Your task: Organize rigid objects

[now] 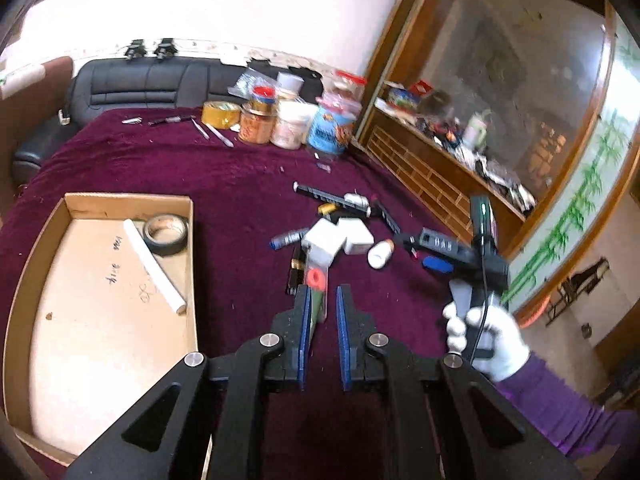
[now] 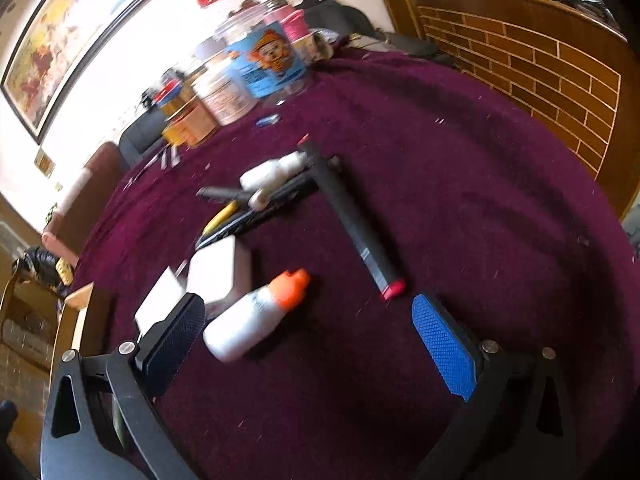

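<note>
Cardboard box [image 1: 24,320] holds a tape roll [image 1: 166,234] and a white tube [image 1: 154,266] | your left fingers [image 1: 306,320] pinch a flat packet [image 1: 318,292] | your right fingers [image 2: 444,344] are spread wide over the white bottle [image 2: 248,320]

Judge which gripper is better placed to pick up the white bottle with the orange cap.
Right. The right gripper is wide open with the white bottle lying just ahead between its fingers; the left gripper is nearly closed, pointed elsewhere.

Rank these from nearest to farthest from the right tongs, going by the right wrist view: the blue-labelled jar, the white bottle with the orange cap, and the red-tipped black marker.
1. White bottle with the orange cap, just ahead, left of centre.
2. Red-tipped black marker, mid-table, running away.
3. Blue-labelled jar, far edge, among the containers.
</note>
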A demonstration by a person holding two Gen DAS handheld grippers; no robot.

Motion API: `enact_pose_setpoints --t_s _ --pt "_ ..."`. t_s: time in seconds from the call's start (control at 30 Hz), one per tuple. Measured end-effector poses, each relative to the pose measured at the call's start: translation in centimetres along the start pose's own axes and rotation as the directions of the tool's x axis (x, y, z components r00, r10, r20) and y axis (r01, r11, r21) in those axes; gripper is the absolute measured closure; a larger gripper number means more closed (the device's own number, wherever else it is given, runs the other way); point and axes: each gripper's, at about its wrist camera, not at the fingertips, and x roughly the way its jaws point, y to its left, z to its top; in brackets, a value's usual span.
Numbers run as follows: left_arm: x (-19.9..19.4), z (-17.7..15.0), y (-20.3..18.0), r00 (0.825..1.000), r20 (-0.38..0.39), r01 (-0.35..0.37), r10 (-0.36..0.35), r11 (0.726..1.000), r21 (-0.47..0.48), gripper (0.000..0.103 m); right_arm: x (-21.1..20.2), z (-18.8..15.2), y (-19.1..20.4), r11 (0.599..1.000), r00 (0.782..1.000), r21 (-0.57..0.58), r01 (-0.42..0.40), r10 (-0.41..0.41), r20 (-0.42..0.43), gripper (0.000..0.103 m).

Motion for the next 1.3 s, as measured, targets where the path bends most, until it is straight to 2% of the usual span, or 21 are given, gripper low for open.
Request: enact_pose_setpoints --t_s 0.17,0.23,0.27,0.3,0.37,0.4,0.5,0.63,0.67,0.73,0.77,0.8,0.83,0.9,1.07,1.2,1.3 --pt "2.1 -1.6 0.0 0.998 -0.061 0.017 -0.018 1.0 -0.019 0.092 1.3 0.7 2.7 0.998 0.998 -0.044 0.038 -0.039 -0.042 0.011" --pt "2.5 -2.0 0.0 0.997 -0.077 0.017 -0.019 0.999 -0.027 0.089 2.7 0.9 3.8 0.995 0.993 -0.072 0.074 -0.08 -0.09 0.028" --pt "3.0 -2.3 -0.1 0.996 -0.09 0.011 -0.014 0.999 -0.034 0.086 3.4 0.8 4.0 0.992 0.988 -0.082 0.092 -0.101 -0.116 0.03" --pt "3.6 -2.4 -0.2 0.994 -0.106 0.002 -0.006 0.999 -0.036 0.083 3.3 0.6 4.7 0.985 0.987 -0.115 0.127 -0.137 -0.086 0.036" --pt "4.2 -2.8 -0.4 0.992 -0.129 -0.022 0.019 1.0 -0.022 0.078 3.4 0.1 5.2 0.976 0.982 -0.152 0.158 -0.172 -0.082 0.049" --pt "4.8 -2.8 -0.7 0.989 -0.142 -0.042 0.041 0.999 -0.006 0.075 3.3 -0.2 5.3 0.97 0.98 -0.173 0.169 -0.184 -0.077 0.062" --pt "6.7 -3.0 -1.3 0.981 -0.177 -0.081 0.085 0.996 0.03 0.074 2.8 -0.8 4.7 0.964 0.979 -0.203 0.174 -0.192 -0.072 0.074" --pt "10.2 -2.7 -2.4 0.963 -0.215 -0.145 0.163 0.985 0.097 0.072 2.1 -1.0 3.6 0.968 0.982 -0.202 0.147 -0.167 -0.09 0.077" --pt "11.2 -2.6 -2.6 0.956 -0.221 -0.173 0.196 0.978 0.116 0.067 1.9 -1.0 3.6 0.969 0.982 -0.205 0.142 -0.163 -0.092 0.077" --pt "13.2 -2.9 -2.5 0.938 -0.261 -0.204 0.229 0.972 0.12 0.067 1.9 -1.1 3.6 0.968 0.984 -0.213 0.134 -0.156 -0.089 0.077" --pt "13.2 -2.7 -2.6 0.945 -0.225 -0.212 0.237 0.969 0.128 0.067 1.8 -1.1 3.7 0.967 0.984 -0.218 0.134 -0.155 -0.085 0.077" --pt "13.4 -2.7 -2.6 0.943 -0.239 -0.205 0.231 0.97 0.129 0.071 1.8 -1.2 3.8 0.966 0.985 -0.223 0.131 -0.153 -0.083 0.077" --pt "13.2 -2.7 -2.6 0.947 -0.231 -0.2 0.223 0.972 0.119 0.081 1.8 -1.2 3.8 0.966 0.986 -0.225 0.125 -0.147 -0.08 0.079" --pt "12.4 -2.7 -1.9 0.959 -0.245 -0.13 0.14 0.99 0.055 0.08 1.5 -1.2 3.5 0.975 0.991 -0.205 0.08 -0.101 -0.09 0.079" --pt "8.2 -2.4 -1.0 0.984 -0.172 -0.055 0.05 0.998 -0.022 0.08 -0.4 -1.3 2.9 0.989 0.997 -0.15 -0.007 -0.005 -0.079 0.079" --pt "4.5 -1.3 0.4 0.995 -0.094 0.001 -0.011 0.995 -0.099 0.08 -2.3 -1.2 4.5 0.984 0.992 -0.144 -0.103 0.091 -0.083 0.079" --pt "1.7 -0.1 1.8 1.0 -0.021 0.011 -0.014 0.991 -0.136 0.08 -3.0 -1.4 7.1 0.971 0.985 -0.176 -0.161 0.146 -0.092 0.079"
